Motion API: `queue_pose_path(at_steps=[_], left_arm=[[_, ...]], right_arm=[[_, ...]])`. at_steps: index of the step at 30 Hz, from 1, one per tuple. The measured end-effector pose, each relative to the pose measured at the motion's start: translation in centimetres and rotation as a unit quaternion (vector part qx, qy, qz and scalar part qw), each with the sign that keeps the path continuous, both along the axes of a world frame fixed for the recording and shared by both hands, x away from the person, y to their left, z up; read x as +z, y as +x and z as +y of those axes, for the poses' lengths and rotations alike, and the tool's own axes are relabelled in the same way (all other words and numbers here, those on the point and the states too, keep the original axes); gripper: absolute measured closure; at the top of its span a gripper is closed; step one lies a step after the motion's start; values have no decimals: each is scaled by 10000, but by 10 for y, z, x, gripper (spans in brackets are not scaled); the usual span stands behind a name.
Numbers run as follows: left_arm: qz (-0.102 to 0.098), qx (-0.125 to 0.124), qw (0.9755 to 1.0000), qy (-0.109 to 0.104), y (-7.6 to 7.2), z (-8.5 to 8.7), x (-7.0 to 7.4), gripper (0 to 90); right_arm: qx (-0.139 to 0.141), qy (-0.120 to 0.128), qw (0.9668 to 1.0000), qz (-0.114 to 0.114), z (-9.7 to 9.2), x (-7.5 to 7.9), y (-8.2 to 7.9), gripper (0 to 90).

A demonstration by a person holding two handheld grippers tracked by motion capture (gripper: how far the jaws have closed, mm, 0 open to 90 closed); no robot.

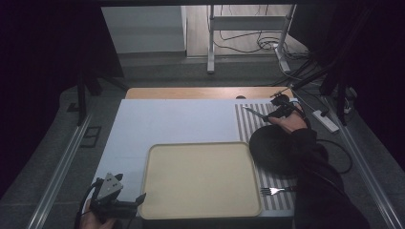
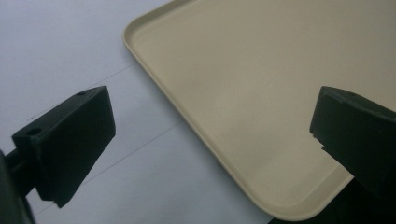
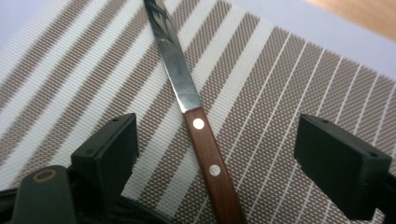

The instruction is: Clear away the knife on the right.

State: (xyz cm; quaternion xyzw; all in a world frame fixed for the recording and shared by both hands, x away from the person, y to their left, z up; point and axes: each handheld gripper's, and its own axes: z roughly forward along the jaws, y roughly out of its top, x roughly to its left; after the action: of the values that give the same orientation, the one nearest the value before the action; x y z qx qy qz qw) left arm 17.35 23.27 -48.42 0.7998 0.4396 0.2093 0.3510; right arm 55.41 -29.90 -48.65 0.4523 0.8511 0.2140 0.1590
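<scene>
knife (image 3: 205, 135) flat on striped placemat (image 3: 289, 93), between the jaws, untouched | right gripper (image 3: 215, 158) wide open, holding nothing

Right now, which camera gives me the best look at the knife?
The right gripper view: the knife lies on the striped placemat between the open fingers, wooden handle and rivets clear. The high view shows it small and dim, far right near the right gripper.

glossy steel knife blade (image 3: 173, 60), smooth riveted wooden handle (image 3: 215, 168); woven striped placemat (image 3: 280, 84); matt beige plastic tray (image 1: 200, 179)
</scene>
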Motion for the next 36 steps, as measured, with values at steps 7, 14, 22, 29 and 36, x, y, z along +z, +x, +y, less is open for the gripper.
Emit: queue_pose_path(at_steps=[7, 14, 22, 29, 36], left_arm=[[-1, -16, 10000, 18, 0, 0, 0, 0], [-3, -32, 10000, 32, 0, -1, 0, 1], [-4, -30, 10000, 37, 0, -1, 0, 2], [-8, -40, 10000, 32, 0, -1, 0, 3], [-6, -50, 10000, 51, 0, -1, 0, 3]], right_arm=[[125, 63, 9996, 243, -9, -14, 7, 295], [415, 119, 9988, 238, -9, -11, 7, 592], [736, -41, 9970, 219, -5, -10, 6, 780], [714, -252, 9971, 55, -6, -8, 6, 782], [446, -153, 9986, -232, -23, 3, 5, 782]])
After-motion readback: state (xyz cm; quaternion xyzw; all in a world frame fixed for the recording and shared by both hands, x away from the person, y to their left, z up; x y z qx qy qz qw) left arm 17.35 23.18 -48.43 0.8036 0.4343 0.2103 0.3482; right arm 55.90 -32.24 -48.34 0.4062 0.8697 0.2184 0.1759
